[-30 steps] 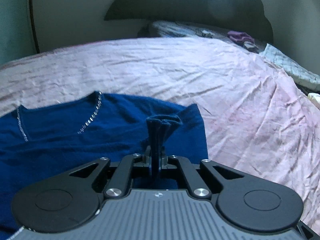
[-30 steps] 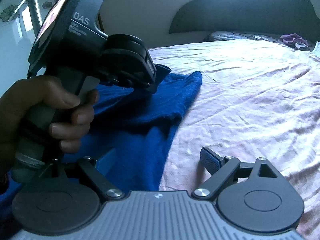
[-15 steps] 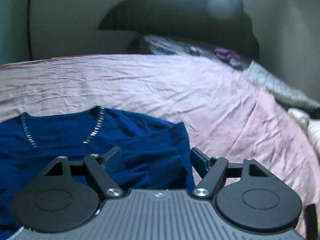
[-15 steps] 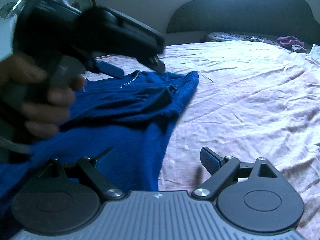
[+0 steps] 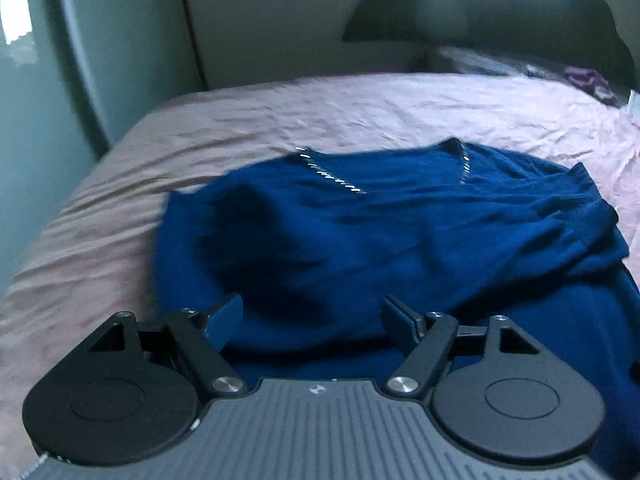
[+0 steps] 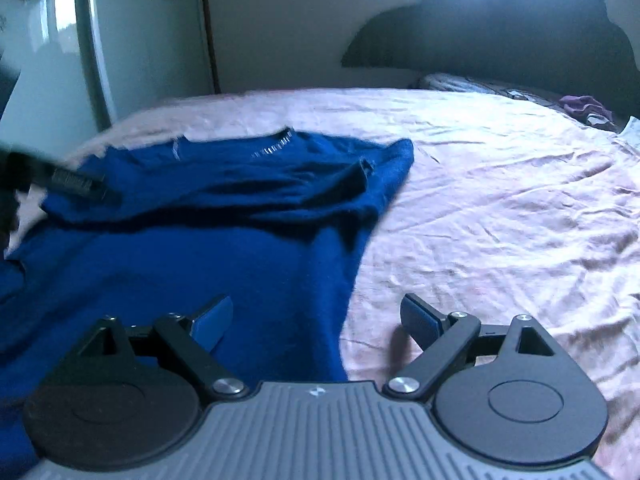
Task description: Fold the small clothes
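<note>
A dark blue top (image 5: 360,240) with a silver-trimmed V neck lies on the pink bedsheet (image 5: 120,208), its right sleeve folded in over the body. It also shows in the right wrist view (image 6: 224,232). My left gripper (image 5: 314,316) is open and empty, above the top's lower middle. My right gripper (image 6: 318,320) is open and empty, over the top's right edge where it meets the sheet. The left gripper's tip (image 6: 76,182) shows blurred at the top's left side.
A dark headboard (image 6: 500,32) and pillows (image 6: 480,84) stand at the far end of the bed. A purple cloth (image 6: 584,106) lies by the pillows. A wall and pale door (image 5: 60,80) rise beyond the bed's left edge.
My left gripper let go of the blue sleeve, opened, and swung left across the top. The sleeve now lies folded on the body. The right gripper stayed open in place.
</note>
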`<move>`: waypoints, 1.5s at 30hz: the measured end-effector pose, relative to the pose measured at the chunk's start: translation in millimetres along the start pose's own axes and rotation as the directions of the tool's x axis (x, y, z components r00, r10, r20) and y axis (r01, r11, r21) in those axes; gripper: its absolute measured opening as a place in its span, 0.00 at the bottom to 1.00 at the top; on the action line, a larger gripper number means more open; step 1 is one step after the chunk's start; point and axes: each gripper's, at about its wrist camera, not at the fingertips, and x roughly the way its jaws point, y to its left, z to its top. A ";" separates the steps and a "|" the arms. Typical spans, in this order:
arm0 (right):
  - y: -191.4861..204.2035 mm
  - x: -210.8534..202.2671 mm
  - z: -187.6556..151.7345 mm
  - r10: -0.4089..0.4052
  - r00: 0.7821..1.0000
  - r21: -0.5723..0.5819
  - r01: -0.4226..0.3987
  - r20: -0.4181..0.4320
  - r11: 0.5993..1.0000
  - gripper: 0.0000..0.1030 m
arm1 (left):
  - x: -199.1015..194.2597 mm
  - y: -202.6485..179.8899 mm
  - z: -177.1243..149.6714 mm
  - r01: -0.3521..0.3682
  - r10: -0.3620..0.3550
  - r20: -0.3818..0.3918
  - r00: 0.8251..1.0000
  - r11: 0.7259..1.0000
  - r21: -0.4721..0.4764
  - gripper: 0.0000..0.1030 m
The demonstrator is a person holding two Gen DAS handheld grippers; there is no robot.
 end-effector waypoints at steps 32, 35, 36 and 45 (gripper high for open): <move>16.6 -45.6 -43.0 0.124 0.992 0.014 -0.124 -0.034 0.992 0.91 | -88.5 51.7 -131.0 -0.243 0.240 0.072 0.968 0.969 0.039 0.84; 25.4 -48.6 -44.8 0.117 0.992 -0.034 -0.119 -0.047 0.992 0.94 | -95.3 45.5 -130.4 -0.234 0.227 0.090 0.970 0.970 0.069 0.86; 28.4 -50.5 -45.7 0.117 0.992 -0.039 -0.119 -0.051 0.992 0.94 | -96.9 44.0 -130.7 -0.224 0.218 0.089 0.972 0.972 0.071 0.86; 41.1 -54.4 -45.9 0.054 0.995 -0.115 -0.064 -0.085 0.991 0.94 | -105.1 41.7 -130.9 -0.196 0.195 0.038 0.980 0.980 0.041 0.87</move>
